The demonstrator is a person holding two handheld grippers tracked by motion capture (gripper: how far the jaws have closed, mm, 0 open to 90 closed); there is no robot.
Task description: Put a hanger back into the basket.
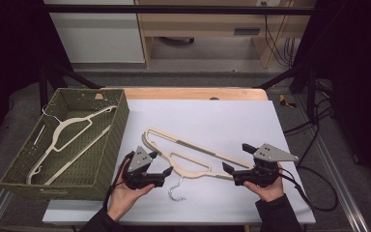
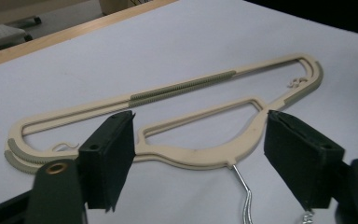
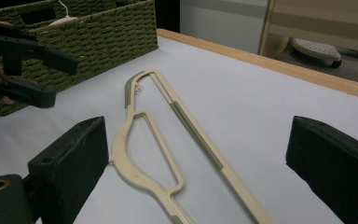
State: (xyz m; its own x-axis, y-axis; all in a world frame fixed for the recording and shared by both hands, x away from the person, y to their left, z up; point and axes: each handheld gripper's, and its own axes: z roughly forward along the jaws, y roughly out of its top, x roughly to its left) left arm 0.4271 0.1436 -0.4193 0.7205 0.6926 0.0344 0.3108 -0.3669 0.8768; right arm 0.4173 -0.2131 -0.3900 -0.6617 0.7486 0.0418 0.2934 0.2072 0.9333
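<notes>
A cream plastic hanger (image 1: 193, 152) with a metal hook (image 1: 176, 190) lies flat on the white table sheet (image 1: 212, 116), its hook toward the person. My left gripper (image 1: 160, 163) sits low at the hanger's neck, by the hook. Its jaws stand open on either side of the neck, and the pads press on nothing. In the left gripper view the hanger (image 2: 191, 85) lies across the gap between the jaws of the left gripper (image 2: 198, 154). My right gripper (image 1: 235, 157) is open at the hanger's right arm, with the hanger (image 3: 135, 173) running between its jaws (image 3: 198, 154).
A green woven basket (image 1: 118, 126) stands at the left on the table and holds a second cream hanger (image 1: 67, 133). The table's wooden edge (image 1: 193, 93) runs along the back. Cables trail off the right side.
</notes>
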